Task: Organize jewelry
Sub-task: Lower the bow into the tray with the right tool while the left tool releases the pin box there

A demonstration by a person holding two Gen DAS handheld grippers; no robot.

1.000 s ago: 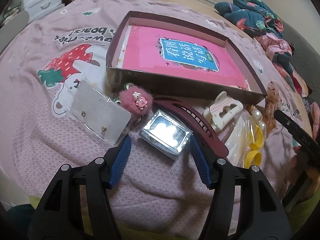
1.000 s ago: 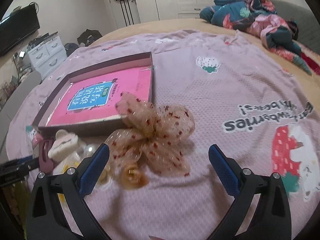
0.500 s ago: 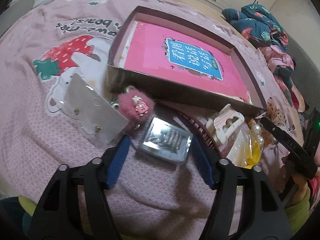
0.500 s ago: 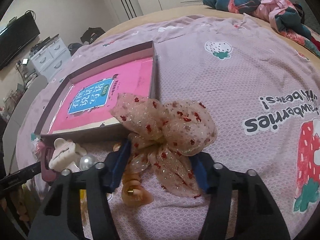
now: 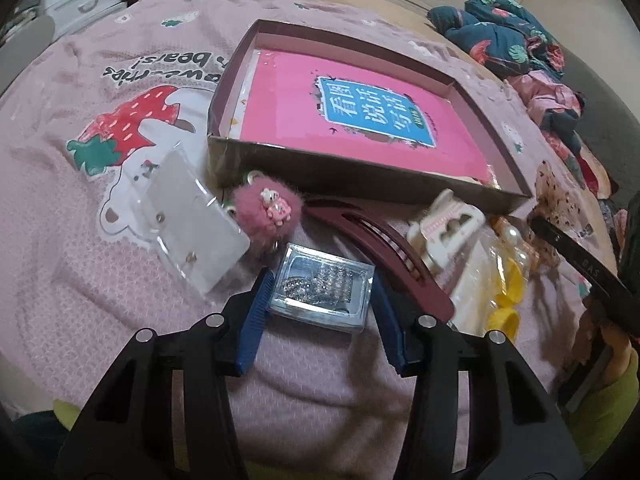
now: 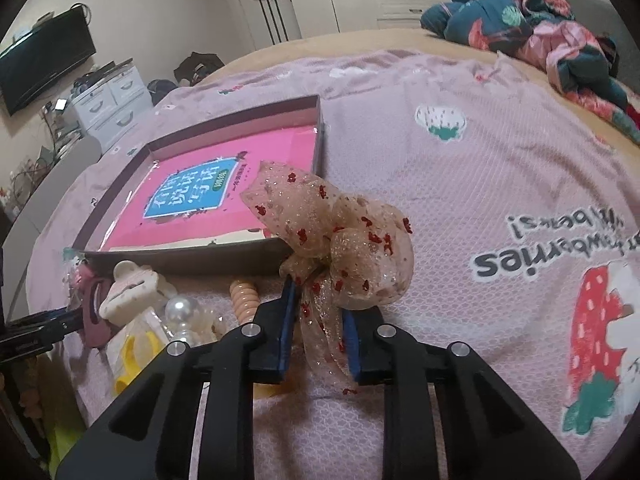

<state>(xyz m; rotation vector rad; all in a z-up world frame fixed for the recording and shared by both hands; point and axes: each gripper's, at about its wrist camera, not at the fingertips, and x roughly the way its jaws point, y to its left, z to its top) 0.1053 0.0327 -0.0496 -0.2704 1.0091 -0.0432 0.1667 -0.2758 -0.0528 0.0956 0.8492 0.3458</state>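
A small clear box of rhinestone clips [image 5: 320, 292] lies on the pink strawberry blanket. My left gripper [image 5: 322, 276] has it between the blue pads; the jaws are closing and both pads touch its sides. A beige tulle bow with red specks [image 6: 352, 240] is bunched up beside the corner of the dark tray [image 6: 192, 260]. My right gripper [image 6: 318, 300] is shut on the bow's lower tails. The tray [image 5: 360, 168] holds a pink book [image 5: 360, 112].
Before the tray lie a pink pompom charm [image 5: 264, 212], a maroon hair clip [image 5: 384, 240], a cream claw clip [image 5: 444, 224], an earring bag [image 5: 192, 220], yellow pieces [image 5: 508, 280] and a peach spiral tie [image 6: 244, 296]. Crumpled clothes [image 6: 540, 32] lie far right.
The left jaws have drawn in from a loose straddle onto the clear box. The right jaws went from wide open around the bow to shut on it, and the bow now stands bunched up.
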